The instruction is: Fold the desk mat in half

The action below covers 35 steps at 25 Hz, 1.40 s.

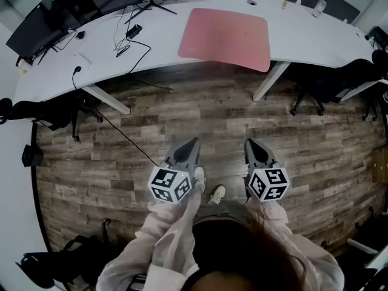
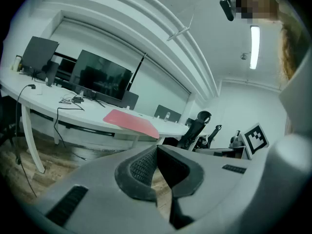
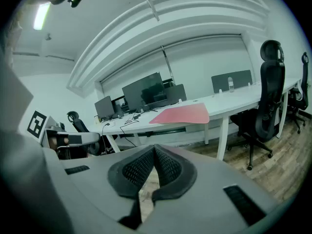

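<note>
The wooden floor (image 1: 212, 123) is spreading out beneath both claws, and you're standing well back from the long white desk (image 1: 315, 41), which is curving across the room far ahead of the tips.

A black office chair (image 1: 330, 83) is sitting ahead and off to the right of the right claw (image 1: 250, 142), pushed in at the desk's edge.

Now the one that matters: the pink desk mat (image 1: 225, 38) is lying flat and unfolded on the desk, straight ahead of both claws and well apart from them. Its near edge is reaching the desk's front edge.

Dark monitors (image 1: 36, 29) are standing on the desk far off to the left of the left claw (image 1: 194, 142). Black cables (image 1: 130, 40) are trailing over the desktop ahead and a little left of that claw, between the monitors and the mat.

You're holding the two claws side by side, out in front of your pale sleeves (image 1: 173, 241), both pointing towards the desk and dipping slightly.

The left claw's jaws are pressed together, ribbed pads meeting at the tips, with nothing between them. The right claw's jaws are pressed together too, pinching nothing.

Your shoes (image 1: 217, 193) are showing on the floor below, between the two claws and just behind their tips.
</note>
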Each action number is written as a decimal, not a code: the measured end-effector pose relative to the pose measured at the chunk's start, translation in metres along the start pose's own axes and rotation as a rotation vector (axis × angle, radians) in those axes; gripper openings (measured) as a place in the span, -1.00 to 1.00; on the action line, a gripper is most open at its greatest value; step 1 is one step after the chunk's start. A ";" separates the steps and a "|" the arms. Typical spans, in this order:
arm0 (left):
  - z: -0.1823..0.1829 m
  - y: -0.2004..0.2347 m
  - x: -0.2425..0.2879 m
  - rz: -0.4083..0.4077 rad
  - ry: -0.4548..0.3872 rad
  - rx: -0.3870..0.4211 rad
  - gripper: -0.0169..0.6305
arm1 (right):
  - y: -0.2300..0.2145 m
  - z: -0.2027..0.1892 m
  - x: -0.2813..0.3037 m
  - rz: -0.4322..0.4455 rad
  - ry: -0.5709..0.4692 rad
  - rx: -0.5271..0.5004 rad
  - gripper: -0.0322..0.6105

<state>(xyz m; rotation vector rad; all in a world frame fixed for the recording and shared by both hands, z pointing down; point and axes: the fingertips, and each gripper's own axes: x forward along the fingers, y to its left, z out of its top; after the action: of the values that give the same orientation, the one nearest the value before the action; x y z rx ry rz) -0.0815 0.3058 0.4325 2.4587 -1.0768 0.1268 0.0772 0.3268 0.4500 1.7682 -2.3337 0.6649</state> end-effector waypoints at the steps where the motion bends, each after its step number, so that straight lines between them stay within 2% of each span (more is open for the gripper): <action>1: -0.002 -0.003 0.000 0.002 -0.001 -0.001 -0.87 | -0.001 -0.001 -0.003 0.003 -0.002 -0.001 -0.86; 9: -0.007 -0.017 -0.004 0.027 -0.012 0.005 -0.87 | -0.010 -0.003 -0.018 0.009 -0.018 -0.045 -0.86; 13: -0.005 -0.019 -0.003 0.032 -0.015 0.013 -0.87 | -0.013 -0.003 -0.019 0.018 -0.021 -0.026 -0.72; 24: -0.019 -0.035 0.013 0.034 -0.008 0.011 -0.87 | -0.027 -0.014 -0.024 0.044 0.007 -0.053 -0.72; 29: -0.015 -0.029 0.036 0.028 0.005 0.014 -0.87 | -0.042 -0.008 -0.010 0.039 0.003 -0.039 -0.72; 35: 0.004 -0.011 0.093 -0.001 0.018 0.018 -0.87 | -0.073 0.011 0.028 0.017 0.013 -0.023 -0.72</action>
<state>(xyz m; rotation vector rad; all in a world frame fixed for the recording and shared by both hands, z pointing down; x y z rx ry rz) -0.0102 0.2478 0.4487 2.4693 -1.0710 0.1585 0.1390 0.2824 0.4690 1.7314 -2.3403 0.6474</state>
